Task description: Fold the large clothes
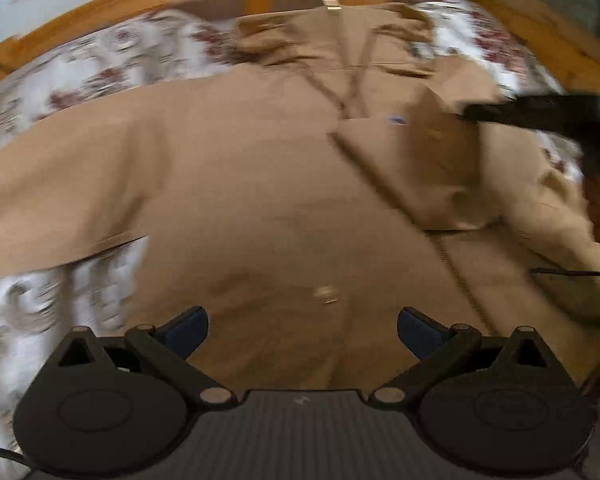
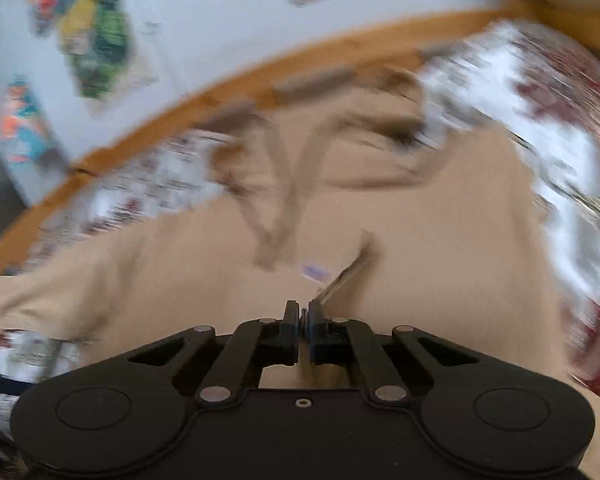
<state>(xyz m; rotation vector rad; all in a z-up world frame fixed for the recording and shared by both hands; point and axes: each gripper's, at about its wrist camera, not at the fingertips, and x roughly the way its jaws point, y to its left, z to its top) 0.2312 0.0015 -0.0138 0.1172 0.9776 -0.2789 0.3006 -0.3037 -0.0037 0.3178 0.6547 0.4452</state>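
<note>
A large beige zip-front jacket [image 1: 260, 184] lies spread across a bed with a white, red-flowered cover [image 1: 112, 60], inside a curved orange wooden frame [image 1: 100, 4]. The left gripper [image 1: 302, 330] hovers over the jacket's near hem, jaws wide apart and holding nothing. The right gripper [image 2: 303, 314] is clenched tight; it seems to pinch the right front panel [image 1: 428, 160], which stands lifted and doubled over near the zip (blur hides the exact contact). In my judgement the first fold is in hand: the right side is coming toward the middle. Next, that panel needs laying flat, and the left gripper must catch the left sleeve [image 1: 52, 200].
</note>
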